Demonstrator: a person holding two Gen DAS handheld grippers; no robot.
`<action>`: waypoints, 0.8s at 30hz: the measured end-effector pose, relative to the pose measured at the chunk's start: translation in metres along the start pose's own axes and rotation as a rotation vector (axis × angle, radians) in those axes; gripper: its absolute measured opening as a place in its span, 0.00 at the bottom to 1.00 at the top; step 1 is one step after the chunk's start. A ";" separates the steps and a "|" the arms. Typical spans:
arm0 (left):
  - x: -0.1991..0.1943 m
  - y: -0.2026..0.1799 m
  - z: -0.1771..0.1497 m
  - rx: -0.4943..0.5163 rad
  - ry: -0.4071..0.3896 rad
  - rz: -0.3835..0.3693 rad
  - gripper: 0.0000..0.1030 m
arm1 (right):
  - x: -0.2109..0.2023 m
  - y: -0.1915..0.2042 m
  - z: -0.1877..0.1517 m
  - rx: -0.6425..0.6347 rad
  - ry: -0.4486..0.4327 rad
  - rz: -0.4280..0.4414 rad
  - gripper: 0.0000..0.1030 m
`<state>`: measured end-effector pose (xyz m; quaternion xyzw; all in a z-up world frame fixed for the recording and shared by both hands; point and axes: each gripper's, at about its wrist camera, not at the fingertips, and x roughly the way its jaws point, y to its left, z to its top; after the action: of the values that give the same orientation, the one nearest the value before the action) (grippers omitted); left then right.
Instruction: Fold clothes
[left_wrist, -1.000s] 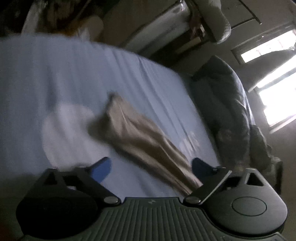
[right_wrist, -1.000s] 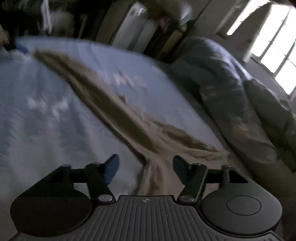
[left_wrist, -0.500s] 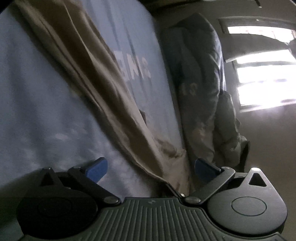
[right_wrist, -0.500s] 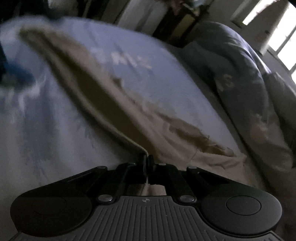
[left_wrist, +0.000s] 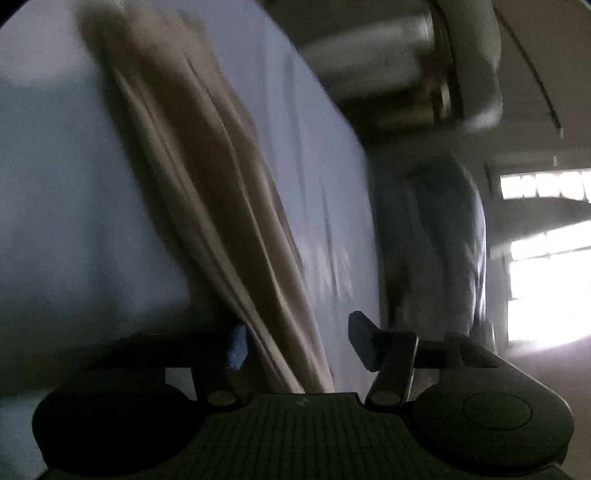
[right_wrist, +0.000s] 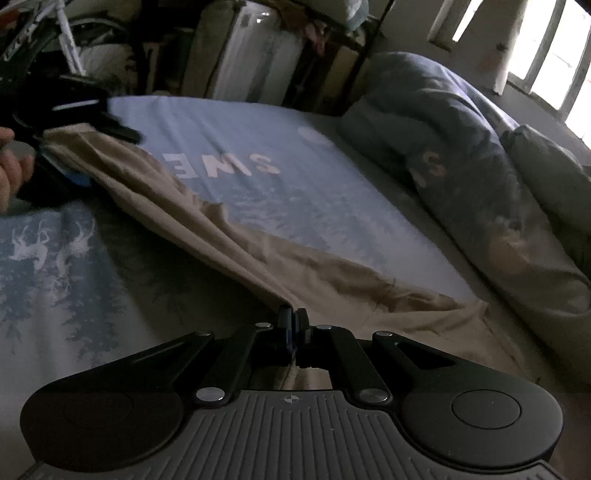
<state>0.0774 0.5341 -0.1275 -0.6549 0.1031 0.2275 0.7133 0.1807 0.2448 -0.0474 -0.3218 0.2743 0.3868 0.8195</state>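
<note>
A long tan garment (right_wrist: 229, 221) lies stretched across the blue printed bedsheet (right_wrist: 332, 214). My right gripper (right_wrist: 293, 314) is shut on its near end, and the cloth is lifted into a ridge at the pads. At the far end my left gripper (right_wrist: 99, 157), held by a hand (right_wrist: 9, 173), straddles the garment. In the left wrist view the garment (left_wrist: 221, 206) runs between the fingers of the left gripper (left_wrist: 295, 332). Its jaws are closing; the cloth lies by the left pad (left_wrist: 236, 347), while the right pad stands apart from it.
A bunched blue-grey duvet (right_wrist: 461, 166) and a pillow (right_wrist: 546, 177) lie along the bed's right side. Bright windows (right_wrist: 554, 55) are beyond them. Furniture and a pale case (right_wrist: 251, 55) stand behind the bed. The sheet carries white letters (right_wrist: 229, 166) and a deer print (right_wrist: 48, 251).
My right gripper has closed on the garment's near end and pulled it up slightly. My left gripper has moved in over the far end, rolled, and its jaws have narrowed around the cloth.
</note>
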 end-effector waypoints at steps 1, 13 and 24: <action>-0.009 0.006 0.012 -0.011 -0.029 0.004 0.57 | 0.000 0.000 0.000 0.000 0.000 0.000 0.02; -0.057 0.023 0.090 0.036 -0.151 0.099 0.16 | 0.003 0.002 -0.003 0.012 0.017 -0.005 0.02; -0.091 0.006 0.092 0.006 -0.192 0.125 0.19 | 0.003 0.007 -0.004 -0.018 0.054 0.017 0.02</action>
<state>-0.0187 0.6078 -0.0817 -0.6201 0.0755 0.3330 0.7063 0.1763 0.2465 -0.0544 -0.3371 0.2954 0.3876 0.8055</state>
